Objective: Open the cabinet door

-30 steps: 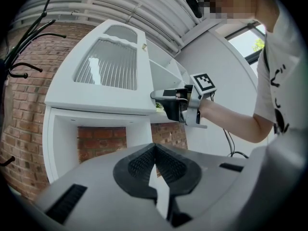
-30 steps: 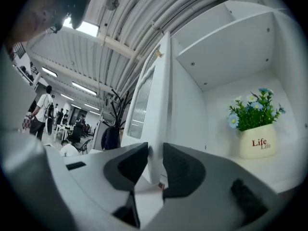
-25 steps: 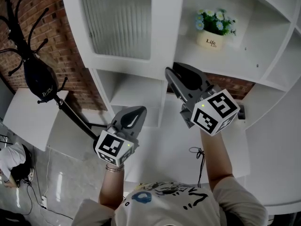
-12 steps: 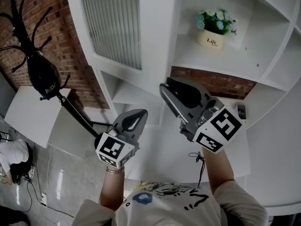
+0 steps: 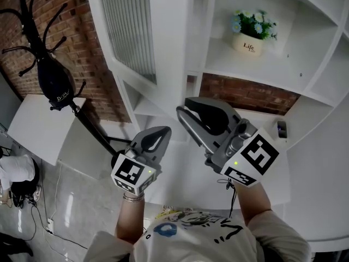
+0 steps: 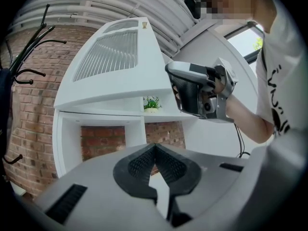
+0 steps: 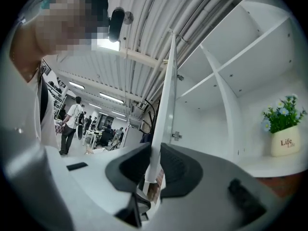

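**Door: part open, held at its edge**

- Item: door [image 5: 146,37], ribbed pane, at the cabinet's [image 5: 256,72] upper left. It stands swung out from the frame.
- Right gripper [image 5: 184,107]: I have its jaws closed on the door's free edge.
- Left gripper [image 5: 162,131]: jaws together, empty, lower down and clear of the door.
- Progress, as I judge it: opening well begun, a wider swing is left.

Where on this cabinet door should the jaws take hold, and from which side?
Take the lower end of the cabinet door's free edge, coming edge-on from the front. No handle shows, and the white frame there is thin and flat, so the jaws can straddle it, as the right gripper does here, clear of the ribbed glass panel.
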{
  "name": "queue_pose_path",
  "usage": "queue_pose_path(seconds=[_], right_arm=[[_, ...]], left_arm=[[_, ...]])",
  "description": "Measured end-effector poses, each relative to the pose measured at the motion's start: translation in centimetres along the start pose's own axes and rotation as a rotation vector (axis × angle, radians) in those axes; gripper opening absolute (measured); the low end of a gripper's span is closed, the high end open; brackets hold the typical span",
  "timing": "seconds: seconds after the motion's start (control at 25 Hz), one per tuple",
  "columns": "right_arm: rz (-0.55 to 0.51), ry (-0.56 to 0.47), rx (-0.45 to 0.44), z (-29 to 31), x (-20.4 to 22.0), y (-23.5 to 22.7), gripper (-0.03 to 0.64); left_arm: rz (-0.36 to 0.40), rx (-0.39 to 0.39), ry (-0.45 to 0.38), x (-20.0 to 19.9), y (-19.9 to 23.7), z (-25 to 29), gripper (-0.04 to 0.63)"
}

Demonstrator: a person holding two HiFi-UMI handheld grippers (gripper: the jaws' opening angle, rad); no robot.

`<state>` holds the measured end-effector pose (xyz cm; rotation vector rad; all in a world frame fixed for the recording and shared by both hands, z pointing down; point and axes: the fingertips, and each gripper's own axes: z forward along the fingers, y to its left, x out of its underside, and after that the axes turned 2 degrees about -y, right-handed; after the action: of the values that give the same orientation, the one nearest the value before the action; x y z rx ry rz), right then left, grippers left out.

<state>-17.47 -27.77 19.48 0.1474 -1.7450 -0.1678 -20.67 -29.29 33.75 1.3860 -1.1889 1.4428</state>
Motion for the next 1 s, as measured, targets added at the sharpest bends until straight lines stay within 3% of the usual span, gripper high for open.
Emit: queue_pose_path(seconds=[0.72,1.0], right_arm=[[-0.039,-0.066,-0.201,3.4,-1.9,8.3,0.075],[-0.023,-0.119,-0.223,4.8,-2.4,10.6,0.075]], left_arm=[[-0.013,-0.127,0.015,0.3,2.0,-5.1,0.015],[-0.028,-0.183,0.034,1.2,2.9,-6.9,0.014]])
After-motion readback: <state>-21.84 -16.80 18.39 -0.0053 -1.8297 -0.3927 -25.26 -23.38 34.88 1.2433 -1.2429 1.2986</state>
